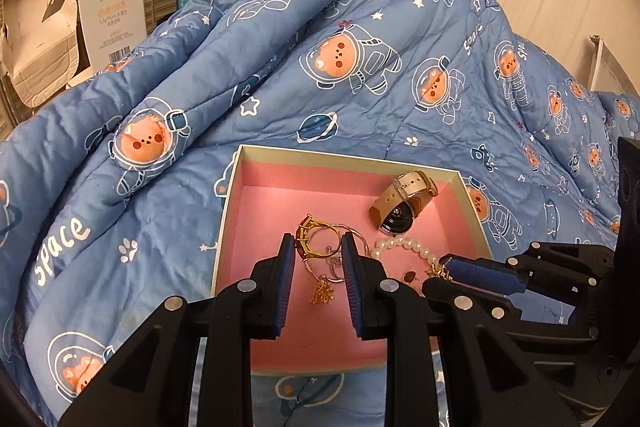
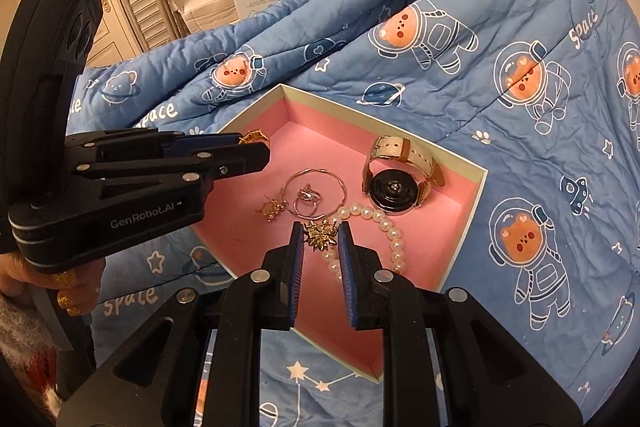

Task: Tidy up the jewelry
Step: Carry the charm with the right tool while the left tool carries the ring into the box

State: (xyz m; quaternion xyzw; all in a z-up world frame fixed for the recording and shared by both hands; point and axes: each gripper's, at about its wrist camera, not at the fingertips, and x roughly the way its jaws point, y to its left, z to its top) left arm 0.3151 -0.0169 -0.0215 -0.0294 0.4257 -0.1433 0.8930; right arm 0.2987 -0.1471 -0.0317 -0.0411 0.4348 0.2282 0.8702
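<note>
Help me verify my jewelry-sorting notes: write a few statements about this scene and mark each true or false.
1. The watch lies inside the pink-lined box. True.
2. The box sits on a bare wooden table. False: it rests on a blue space-print quilt.
3. The left tool grips a gold ring. True.
4. The pearl bracelet lies outside the box. False: it is inside, beside the watch.
5. The right tool holds nothing. False: a gold flower piece sits between its fingertips.

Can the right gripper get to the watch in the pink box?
Probably yes. The watch lies uncovered on the pink box floor, ahead of the right gripper, but that gripper already pinches a gold flower piece, so it would have to drop it first.
</note>
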